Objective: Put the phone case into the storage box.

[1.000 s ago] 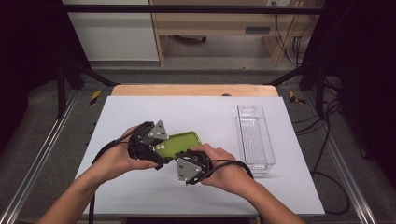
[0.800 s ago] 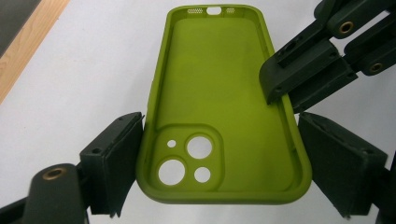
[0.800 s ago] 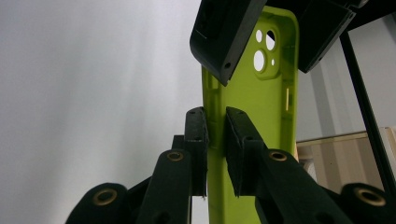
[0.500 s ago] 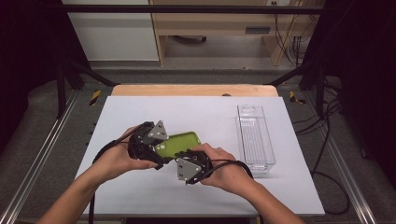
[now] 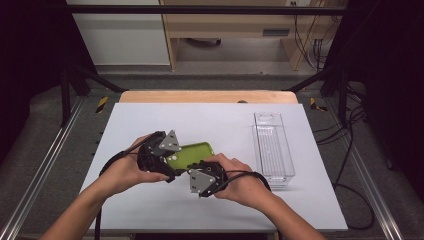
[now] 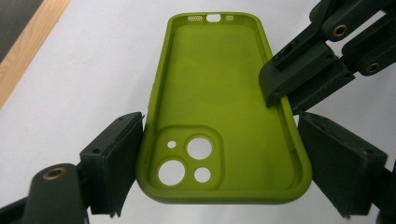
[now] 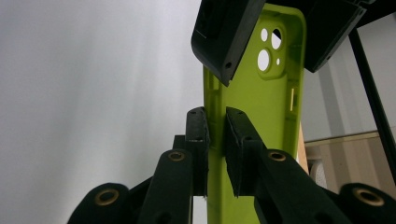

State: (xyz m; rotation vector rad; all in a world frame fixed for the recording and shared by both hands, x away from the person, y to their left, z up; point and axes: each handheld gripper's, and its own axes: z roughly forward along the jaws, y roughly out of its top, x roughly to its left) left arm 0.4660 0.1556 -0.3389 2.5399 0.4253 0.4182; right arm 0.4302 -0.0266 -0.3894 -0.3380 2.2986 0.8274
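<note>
place: lab – metal frame (image 5: 65,95) | cables (image 5: 345,150) | white table (image 5: 150,120)

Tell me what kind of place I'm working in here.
Likely a lab recording station, not a home: a white table framed by metal rails, loose cables on the floor, and the person's handheld left gripper and right gripper gripping a green phone case.

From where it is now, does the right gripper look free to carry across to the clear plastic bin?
Probably yes, but not empty: the right gripper is shut on the side wall of the green silicone phone case, which the left gripper also clamps. Bare white table lies before the clear plastic bin.
</note>
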